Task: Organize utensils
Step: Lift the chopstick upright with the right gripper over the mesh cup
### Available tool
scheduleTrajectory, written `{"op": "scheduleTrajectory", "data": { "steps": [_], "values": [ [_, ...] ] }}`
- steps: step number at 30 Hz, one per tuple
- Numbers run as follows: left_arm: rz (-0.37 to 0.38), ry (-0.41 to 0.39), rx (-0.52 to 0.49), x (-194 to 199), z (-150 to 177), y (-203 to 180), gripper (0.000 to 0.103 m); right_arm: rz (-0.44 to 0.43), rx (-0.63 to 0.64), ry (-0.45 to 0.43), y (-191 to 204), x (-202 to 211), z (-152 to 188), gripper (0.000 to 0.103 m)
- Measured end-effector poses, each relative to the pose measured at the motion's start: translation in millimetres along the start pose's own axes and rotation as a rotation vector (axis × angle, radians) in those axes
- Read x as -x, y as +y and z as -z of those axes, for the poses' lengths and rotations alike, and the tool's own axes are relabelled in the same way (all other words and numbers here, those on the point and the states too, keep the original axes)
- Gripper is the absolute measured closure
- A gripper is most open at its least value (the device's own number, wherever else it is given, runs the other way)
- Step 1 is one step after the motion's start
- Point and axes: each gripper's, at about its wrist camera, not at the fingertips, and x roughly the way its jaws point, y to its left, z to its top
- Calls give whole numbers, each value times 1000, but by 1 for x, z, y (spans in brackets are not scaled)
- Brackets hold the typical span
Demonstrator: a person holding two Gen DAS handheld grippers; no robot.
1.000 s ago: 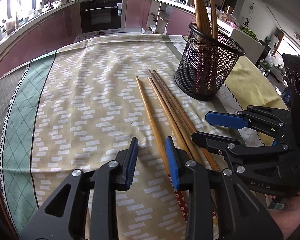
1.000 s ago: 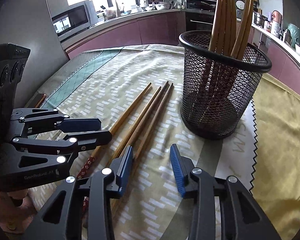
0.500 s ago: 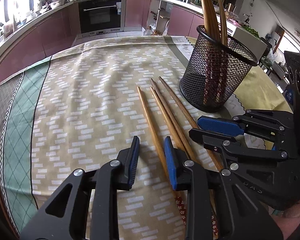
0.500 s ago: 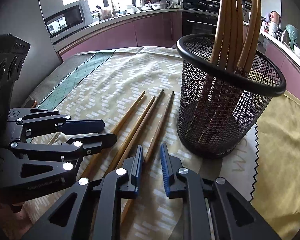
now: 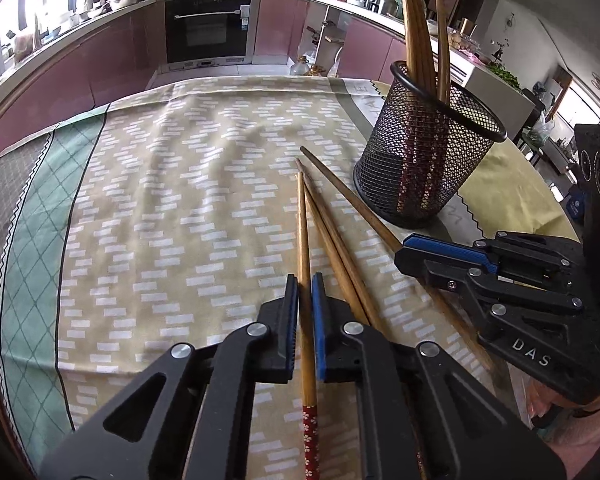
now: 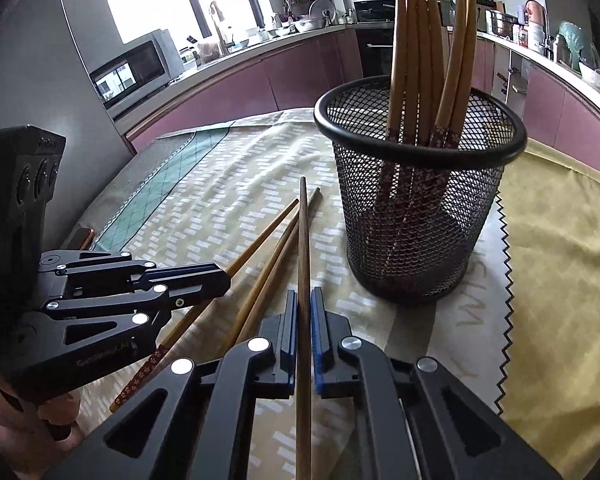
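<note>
My left gripper [image 5: 305,286] is shut on a light wooden chopstick [image 5: 302,232] with a red flowered end; the stick points forward over the cloth. My right gripper [image 6: 303,300] is shut on a darker chopstick [image 6: 303,236], its tip reaching toward the black mesh holder [image 6: 416,208]. The holder stands upright with several chopsticks in it and also shows in the left wrist view [image 5: 424,160]. Two more chopsticks [image 5: 336,236] lie on the cloth between the grippers. Each gripper shows in the other's view, the right one [image 5: 416,252] and the left one [image 6: 220,276].
A patterned tablecloth [image 5: 188,184] covers the table, with a yellow cloth [image 6: 560,260] to the right of the holder. Kitchen counters and an oven [image 5: 208,28] run behind the table. A microwave [image 6: 136,68] stands on the far counter.
Both grippers moved forward and closed, each on a chopstick. The left one's chopstick has turned to point straight ahead; the holder looks nearer in the right view.
</note>
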Motion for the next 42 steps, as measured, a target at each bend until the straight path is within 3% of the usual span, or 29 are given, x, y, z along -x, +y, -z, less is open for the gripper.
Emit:
{"op": "scheduleTrajectory", "data": {
  "steps": [18, 31, 42],
  "values": [
    [114, -155, -31, 79, -13, -12, 95, -119, -4, -158, -4, 65, -7, 97],
    [211, -274, -39, 136, -30, -23, 95, -140, -19, -287, -18, 100, -25, 97],
    [220, -349, -47, 151, -72, -34, 95, -115, 27, -384, -21, 129, -56, 97]
  ]
}}
